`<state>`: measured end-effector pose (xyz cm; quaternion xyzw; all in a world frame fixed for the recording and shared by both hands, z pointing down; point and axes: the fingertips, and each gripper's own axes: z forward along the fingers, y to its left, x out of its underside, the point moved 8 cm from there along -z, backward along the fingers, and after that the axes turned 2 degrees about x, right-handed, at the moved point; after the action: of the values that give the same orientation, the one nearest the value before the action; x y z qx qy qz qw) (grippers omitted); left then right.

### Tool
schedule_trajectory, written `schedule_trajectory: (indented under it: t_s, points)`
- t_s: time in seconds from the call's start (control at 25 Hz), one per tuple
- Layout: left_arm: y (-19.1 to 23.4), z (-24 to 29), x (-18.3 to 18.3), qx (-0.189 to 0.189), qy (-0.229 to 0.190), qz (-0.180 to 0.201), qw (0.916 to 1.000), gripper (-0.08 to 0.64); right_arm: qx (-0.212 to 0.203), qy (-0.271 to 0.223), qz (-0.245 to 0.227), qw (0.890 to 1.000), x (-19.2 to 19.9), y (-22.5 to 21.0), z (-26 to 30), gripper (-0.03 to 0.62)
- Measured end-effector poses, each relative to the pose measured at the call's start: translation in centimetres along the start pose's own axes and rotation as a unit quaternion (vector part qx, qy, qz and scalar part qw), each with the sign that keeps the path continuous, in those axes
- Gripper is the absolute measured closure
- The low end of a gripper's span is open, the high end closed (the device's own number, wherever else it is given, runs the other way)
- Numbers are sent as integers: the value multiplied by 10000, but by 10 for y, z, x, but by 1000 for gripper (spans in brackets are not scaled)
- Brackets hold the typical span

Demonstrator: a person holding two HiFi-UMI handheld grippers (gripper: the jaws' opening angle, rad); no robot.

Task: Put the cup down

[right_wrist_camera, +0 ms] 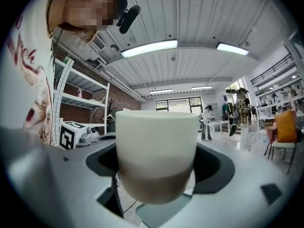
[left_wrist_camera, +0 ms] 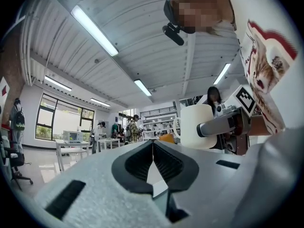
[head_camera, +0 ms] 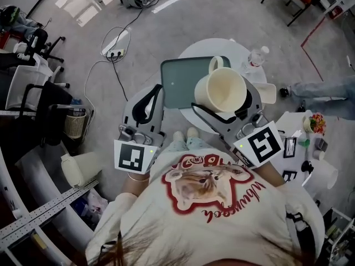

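Above a grey-green rectangular tray, a cream ceramic cup is clamped by the right gripper for lowering — the left gripper is closed, empty.

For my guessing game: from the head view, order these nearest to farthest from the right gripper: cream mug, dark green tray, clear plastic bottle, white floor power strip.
1. Cream mug, between the right gripper's jaws.
2. Dark green tray, just beneath it.
3. Clear plastic bottle, table's far right.
4. White power strip, floor, far left.

cup between right gripper jaws, over tray, left gripper alongside left
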<state>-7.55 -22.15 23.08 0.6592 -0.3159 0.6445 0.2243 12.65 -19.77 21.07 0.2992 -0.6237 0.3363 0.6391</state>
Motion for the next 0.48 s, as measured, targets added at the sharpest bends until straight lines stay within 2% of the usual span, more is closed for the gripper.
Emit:
schedule_trajectory:
  t_s: [0.48]
  points:
    - [28,6,18,67,146,-165,9997,545,126,35,22,9999,18,-3,34,176]
